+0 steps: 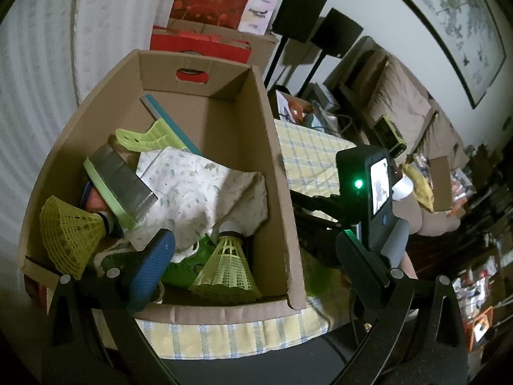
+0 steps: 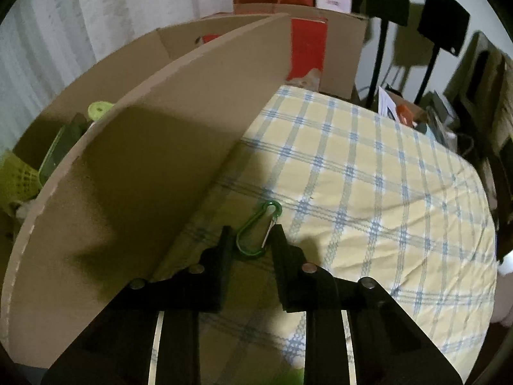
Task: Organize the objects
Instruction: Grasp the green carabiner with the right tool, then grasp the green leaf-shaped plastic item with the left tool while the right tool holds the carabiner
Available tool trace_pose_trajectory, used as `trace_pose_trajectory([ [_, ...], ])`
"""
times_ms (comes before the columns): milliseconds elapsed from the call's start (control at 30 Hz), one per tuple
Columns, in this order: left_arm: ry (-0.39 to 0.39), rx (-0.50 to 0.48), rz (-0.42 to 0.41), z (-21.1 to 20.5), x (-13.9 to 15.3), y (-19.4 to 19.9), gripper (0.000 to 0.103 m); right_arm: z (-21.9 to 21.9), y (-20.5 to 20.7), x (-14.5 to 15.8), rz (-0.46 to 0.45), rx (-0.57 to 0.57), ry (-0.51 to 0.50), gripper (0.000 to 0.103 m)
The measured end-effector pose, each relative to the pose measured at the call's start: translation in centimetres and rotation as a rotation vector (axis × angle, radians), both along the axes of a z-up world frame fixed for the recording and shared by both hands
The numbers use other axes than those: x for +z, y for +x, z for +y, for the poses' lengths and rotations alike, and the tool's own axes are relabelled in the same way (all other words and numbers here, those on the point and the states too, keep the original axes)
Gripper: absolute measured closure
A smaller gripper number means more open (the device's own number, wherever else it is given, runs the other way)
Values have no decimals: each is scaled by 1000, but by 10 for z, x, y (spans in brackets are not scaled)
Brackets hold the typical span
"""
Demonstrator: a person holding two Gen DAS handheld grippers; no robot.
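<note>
A brown cardboard box [image 1: 282, 166] stands on the checked cloth. Inside lie two yellow-green shuttlecocks [image 1: 226, 269], a floral cloth [image 1: 198, 192], a green-edged metal scraper [image 1: 118, 186] and a light green plastic piece [image 1: 141, 138]. My left gripper [image 1: 253, 256] is open over the box's near right corner. In the right wrist view a green carabiner [image 2: 258, 229] lies on the cloth beside the box wall [image 2: 144, 176]. My right gripper [image 2: 251, 234] has its fingers on either side of the carabiner, touching it. The other gripper's camera unit [image 1: 368, 186] shows right of the box.
The yellow and blue checked cloth [image 2: 368, 192] covers the surface right of the box. Red gift bags [image 1: 208, 3] and more cardboard boxes stand behind. Two black speakers on stands [image 1: 304, 9] and a cluttered sofa [image 1: 407, 112] are at the right.
</note>
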State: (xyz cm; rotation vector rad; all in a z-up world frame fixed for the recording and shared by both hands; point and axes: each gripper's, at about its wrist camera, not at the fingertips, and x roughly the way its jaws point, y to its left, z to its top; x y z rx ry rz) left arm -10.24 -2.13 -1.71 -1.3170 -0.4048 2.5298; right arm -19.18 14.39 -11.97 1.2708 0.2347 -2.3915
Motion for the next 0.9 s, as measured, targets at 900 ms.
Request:
trace_pose_trajectory([
  [900,-74,-208,46,86,4,27,3,119,76,80,119,-194,-219,82],
])
